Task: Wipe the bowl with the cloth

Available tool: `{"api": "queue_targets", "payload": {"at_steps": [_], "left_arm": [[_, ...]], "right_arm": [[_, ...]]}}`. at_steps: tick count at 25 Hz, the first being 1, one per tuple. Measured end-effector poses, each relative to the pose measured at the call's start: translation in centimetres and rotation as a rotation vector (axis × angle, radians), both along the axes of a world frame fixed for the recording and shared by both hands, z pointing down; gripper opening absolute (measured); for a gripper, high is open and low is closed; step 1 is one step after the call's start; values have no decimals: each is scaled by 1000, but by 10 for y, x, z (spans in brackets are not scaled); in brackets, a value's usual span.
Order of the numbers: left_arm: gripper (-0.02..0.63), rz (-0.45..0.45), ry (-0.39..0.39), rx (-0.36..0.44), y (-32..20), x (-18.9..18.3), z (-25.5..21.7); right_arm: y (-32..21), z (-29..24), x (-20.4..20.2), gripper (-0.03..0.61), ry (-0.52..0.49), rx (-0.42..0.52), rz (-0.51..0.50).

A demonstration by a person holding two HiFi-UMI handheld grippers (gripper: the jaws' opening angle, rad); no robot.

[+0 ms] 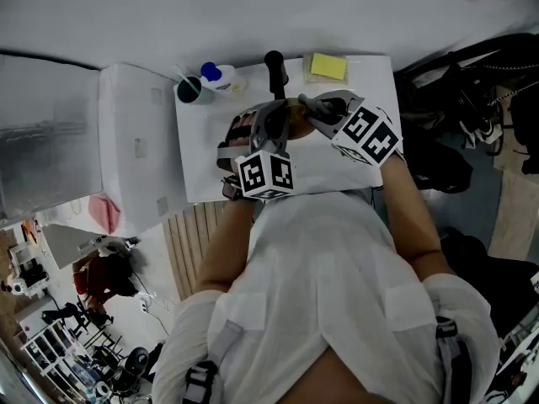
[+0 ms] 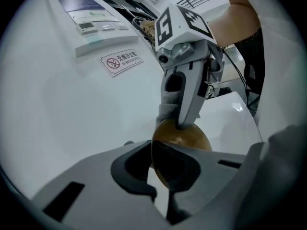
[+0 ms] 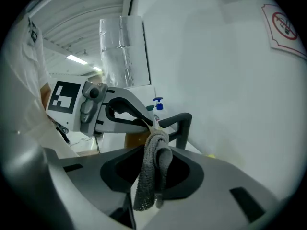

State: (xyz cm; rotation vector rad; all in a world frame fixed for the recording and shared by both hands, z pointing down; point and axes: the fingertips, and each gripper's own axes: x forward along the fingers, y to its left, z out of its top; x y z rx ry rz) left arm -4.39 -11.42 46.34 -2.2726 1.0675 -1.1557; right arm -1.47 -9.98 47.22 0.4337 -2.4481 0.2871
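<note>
The person wears a white short-sleeved shirt (image 1: 320, 276).

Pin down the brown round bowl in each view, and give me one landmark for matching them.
Head view: the brown round bowl is a small sliver at upper middle, over the white table.
Left gripper view: the bowl sits at centre, just below middle.
Right gripper view: it is a brown patch left of centre, behind the grey knitted cloth.
Landmark: the red-and-white no-smoking sign on the wall shows in all three.

A wall sign (image 2: 121, 61) with a no-smoking symbol reads "NO SMOKING OFFICE" under Chinese characters.
</note>
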Motion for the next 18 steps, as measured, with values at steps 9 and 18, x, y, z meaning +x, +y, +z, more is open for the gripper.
{"api": "queue_targets", "payload": {"at_steps": [9,18], "left_arm": [[20,-111,236,-44,-9,-7,-11],[104,-128,174,-131,-9,4,12]], "right_arm": [[-12,11,2,98,135,102,54],[-33,5,0,44,401,457,4]]}}
